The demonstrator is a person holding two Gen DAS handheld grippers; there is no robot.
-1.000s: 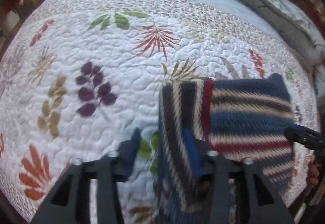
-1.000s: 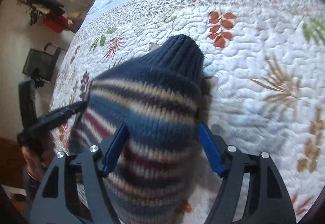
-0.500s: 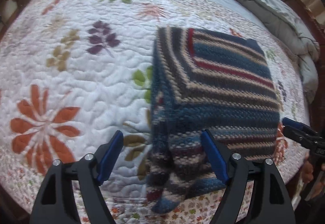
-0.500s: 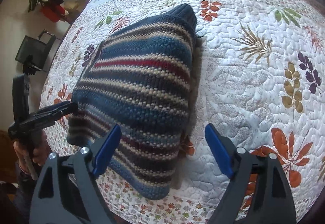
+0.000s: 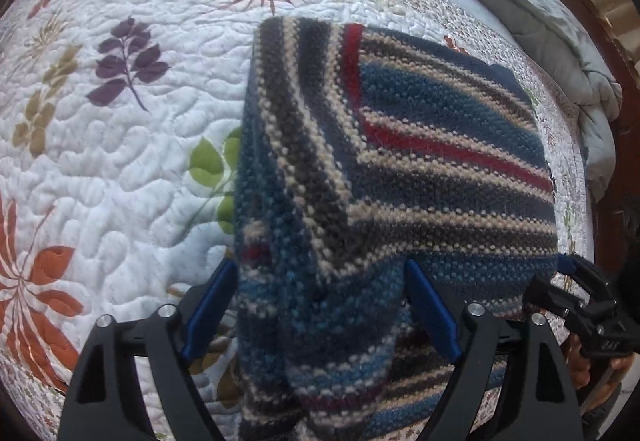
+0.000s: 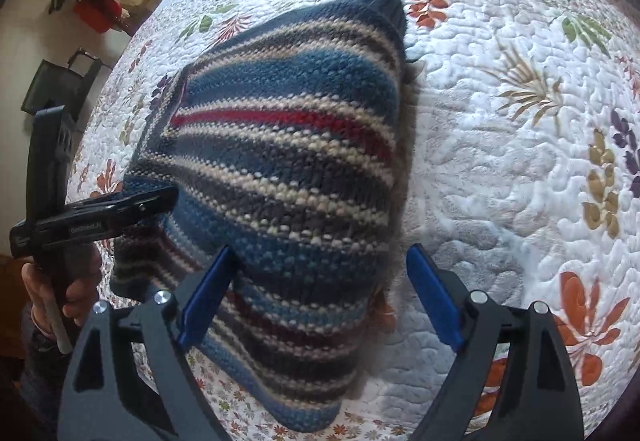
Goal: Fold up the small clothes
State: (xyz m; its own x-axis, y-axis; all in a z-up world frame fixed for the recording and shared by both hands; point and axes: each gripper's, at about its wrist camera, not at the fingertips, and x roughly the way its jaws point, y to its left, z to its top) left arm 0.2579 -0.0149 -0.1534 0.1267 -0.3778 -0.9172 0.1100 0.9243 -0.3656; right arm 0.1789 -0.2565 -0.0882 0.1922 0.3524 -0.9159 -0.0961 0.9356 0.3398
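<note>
Currently the striped sweater (image 5: 420,169) lies folded on the bed quilt (image 5: 120,145), long axis running left-right. Left gripper (image 5: 320,305) spread wide, straddling its near-left folded corner. Right gripper (image 6: 320,297) likewise parted, holding nothing, over the near-right edge.

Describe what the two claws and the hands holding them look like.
Both are alike: the left claw and right claw each have two black skeletal fingers with triangular cut-outs, silver screw heads and flat blue pads. Seen side-on, the left one has a black body with faint embossed lettering on an upright black handle. A bare hand grips it, dark sleeve below. No cables show.
</note>
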